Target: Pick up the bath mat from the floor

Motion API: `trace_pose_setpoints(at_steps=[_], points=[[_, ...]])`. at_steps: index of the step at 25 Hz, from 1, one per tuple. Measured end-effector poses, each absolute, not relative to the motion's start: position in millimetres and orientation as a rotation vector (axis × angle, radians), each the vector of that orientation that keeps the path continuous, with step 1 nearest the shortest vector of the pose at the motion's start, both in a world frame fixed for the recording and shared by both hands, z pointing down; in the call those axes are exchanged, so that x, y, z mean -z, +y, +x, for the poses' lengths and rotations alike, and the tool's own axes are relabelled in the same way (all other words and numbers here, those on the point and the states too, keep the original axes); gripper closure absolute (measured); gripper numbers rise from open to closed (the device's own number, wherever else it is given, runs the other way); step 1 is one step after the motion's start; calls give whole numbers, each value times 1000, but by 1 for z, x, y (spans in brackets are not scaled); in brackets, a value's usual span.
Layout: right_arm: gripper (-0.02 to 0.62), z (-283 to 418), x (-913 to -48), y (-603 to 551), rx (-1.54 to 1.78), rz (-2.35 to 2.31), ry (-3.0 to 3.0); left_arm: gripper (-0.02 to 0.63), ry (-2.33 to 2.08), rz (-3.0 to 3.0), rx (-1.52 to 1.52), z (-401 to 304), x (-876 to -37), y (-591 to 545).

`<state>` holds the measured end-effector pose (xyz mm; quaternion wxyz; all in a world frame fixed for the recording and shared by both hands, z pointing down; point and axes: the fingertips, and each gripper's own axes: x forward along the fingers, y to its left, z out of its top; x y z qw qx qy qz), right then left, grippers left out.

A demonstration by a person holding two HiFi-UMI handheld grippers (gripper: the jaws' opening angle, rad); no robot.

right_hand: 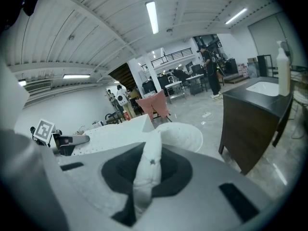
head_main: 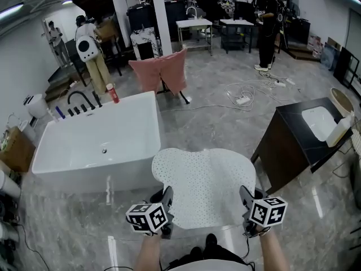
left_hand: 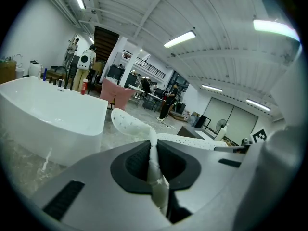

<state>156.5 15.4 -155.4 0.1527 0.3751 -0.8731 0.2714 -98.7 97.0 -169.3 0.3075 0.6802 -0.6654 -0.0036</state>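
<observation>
The bath mat (head_main: 203,179) is white and dotted with small holes. It hangs spread out in the air between my two grippers, clear of the floor. My left gripper (head_main: 167,199) is shut on the mat's near left edge; in the left gripper view the pinched edge of the bath mat (left_hand: 155,165) runs up between the dark pads of the left gripper (left_hand: 154,161). My right gripper (head_main: 245,199) is shut on the near right edge, and the bath mat (right_hand: 180,134) bunches between the pads of the right gripper (right_hand: 147,170).
A white bathtub (head_main: 96,143) stands just left of the mat. A dark vanity cabinet (head_main: 296,140) with a sink stands at the right. Pink cloths (head_main: 161,72) hang on a rack behind, cables (head_main: 245,95) lie on the floor, and people stand far back.
</observation>
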Motion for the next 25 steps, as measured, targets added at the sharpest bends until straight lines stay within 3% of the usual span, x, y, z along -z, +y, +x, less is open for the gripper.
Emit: trace_pose_setpoints(at_steps=[25], points=[[572,165,152,5,-770,1072,-2501,595,-1777,1796,7,-91,171,89]])
